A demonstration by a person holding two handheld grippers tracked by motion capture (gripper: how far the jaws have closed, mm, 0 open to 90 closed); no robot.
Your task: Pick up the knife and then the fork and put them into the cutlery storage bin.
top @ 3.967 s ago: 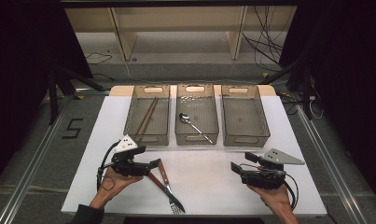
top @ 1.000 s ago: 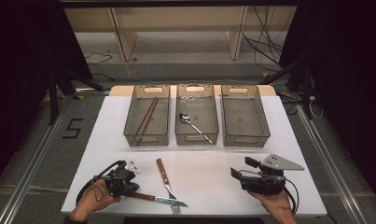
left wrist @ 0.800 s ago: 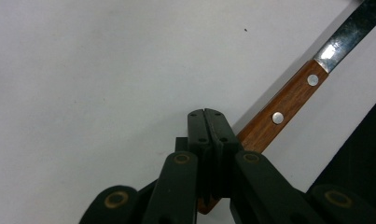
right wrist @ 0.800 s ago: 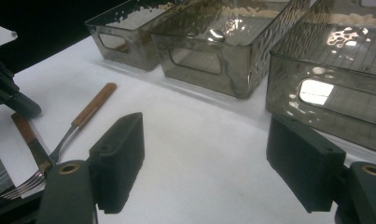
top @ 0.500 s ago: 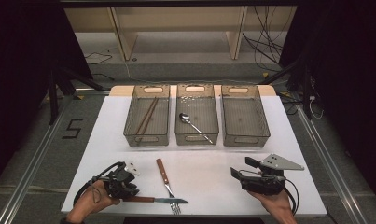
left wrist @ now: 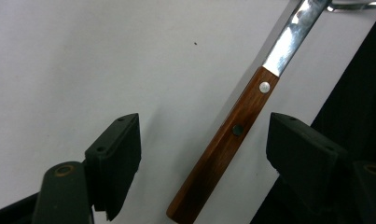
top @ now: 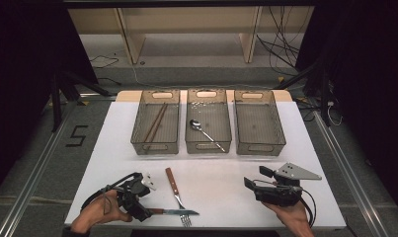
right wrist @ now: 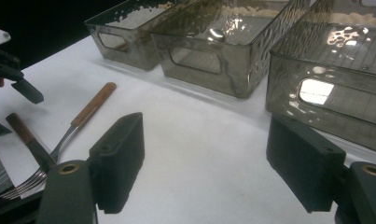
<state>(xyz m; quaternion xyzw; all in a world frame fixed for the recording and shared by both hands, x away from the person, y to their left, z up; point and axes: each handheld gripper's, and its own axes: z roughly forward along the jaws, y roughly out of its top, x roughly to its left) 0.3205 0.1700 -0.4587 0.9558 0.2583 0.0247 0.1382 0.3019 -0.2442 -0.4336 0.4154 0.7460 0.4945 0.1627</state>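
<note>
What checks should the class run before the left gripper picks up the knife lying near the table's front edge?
1. Left gripper jaws have just been opening, now wide: ok.
2. Knife handle lies between the jaws, untouched: ok.
3. Knife blade crosses the fork; lifting may disturb it: not ok.
4. Right gripper open, empty, apart from the cutlery: ok.
5. Right-hand bin empty and free: ok.
6. Which bin suits the knife: cannot tell.

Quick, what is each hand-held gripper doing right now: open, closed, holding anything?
Left hand-held gripper: jaws have just been opening; the knife lies between them, pads clear of it.
Right hand-held gripper: open, holding nothing.
</note>
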